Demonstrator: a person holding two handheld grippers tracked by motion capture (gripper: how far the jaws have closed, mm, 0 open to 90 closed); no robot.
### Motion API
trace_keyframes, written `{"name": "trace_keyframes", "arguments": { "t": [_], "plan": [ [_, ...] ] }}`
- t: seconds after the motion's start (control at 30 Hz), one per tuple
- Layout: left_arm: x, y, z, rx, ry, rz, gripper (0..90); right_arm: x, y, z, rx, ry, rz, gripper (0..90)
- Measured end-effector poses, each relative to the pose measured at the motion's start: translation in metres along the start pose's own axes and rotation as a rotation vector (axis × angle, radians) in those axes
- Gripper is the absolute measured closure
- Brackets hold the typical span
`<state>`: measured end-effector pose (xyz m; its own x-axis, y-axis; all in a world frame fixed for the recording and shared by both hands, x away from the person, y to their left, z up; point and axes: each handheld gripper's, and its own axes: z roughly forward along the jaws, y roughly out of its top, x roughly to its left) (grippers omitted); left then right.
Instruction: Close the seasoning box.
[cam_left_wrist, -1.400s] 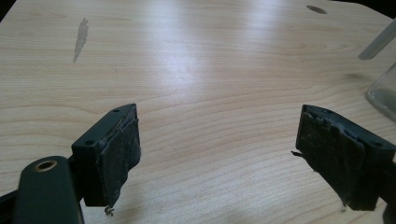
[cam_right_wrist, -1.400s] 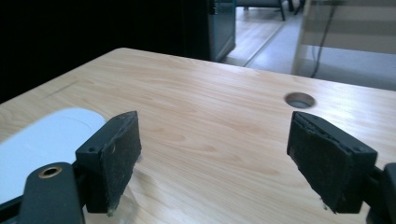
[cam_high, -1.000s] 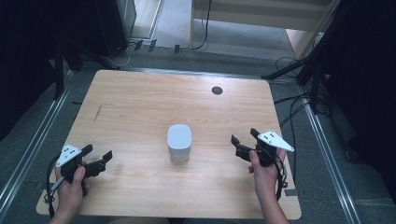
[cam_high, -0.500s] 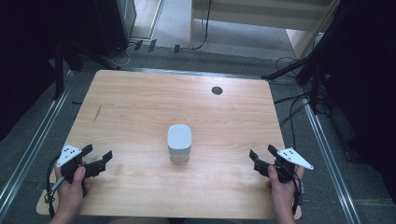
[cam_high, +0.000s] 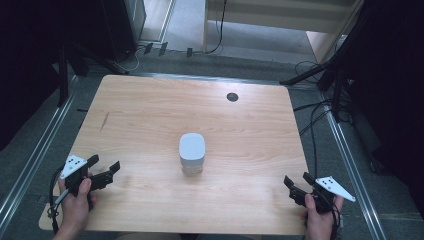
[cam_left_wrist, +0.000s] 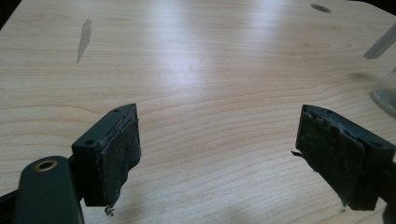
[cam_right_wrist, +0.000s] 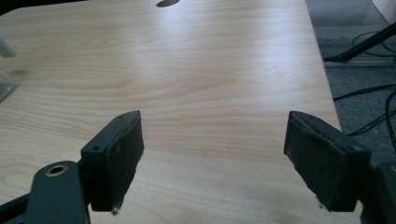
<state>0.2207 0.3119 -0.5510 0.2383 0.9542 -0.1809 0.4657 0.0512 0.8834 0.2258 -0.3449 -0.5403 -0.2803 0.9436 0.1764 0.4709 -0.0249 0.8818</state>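
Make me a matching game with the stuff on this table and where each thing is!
Things:
1. white-lidded jar
2. left tool
3. right tool
4. round hole

Places:
A. near right corner of the table
B. far side of the table
C. middle of the table
D. near left corner of the table

Pairs: 1-C, 2-D, 3-A, 4-B

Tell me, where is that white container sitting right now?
In the high view, the white container stands upright near the table's middle, between the two grippers and touching neither.
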Motion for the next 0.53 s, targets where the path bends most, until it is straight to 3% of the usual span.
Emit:
{"name": "trace_keyframes", "arguments": {
  "t": [0.17, 0.23, 0.53],
  "plan": [
    [0.000, 0.000, 0.000, -0.001, 0.003, 0.003, 13.9, -0.007, -0.006, -0.007, -0.004, -0.006, 0.011, 20.3],
    [0.000, 0.000, 0.000, 0.000, 0.002, 0.004, 13.9, -0.012, -0.010, -0.010, -0.010, -0.003, 0.039, 21.1],
    [0.001, 0.000, 0.000, -0.003, 0.007, -0.011, 14.0, -0.008, -0.010, -0.009, -0.012, -0.003, 0.030, 21.2]
  ]
}}
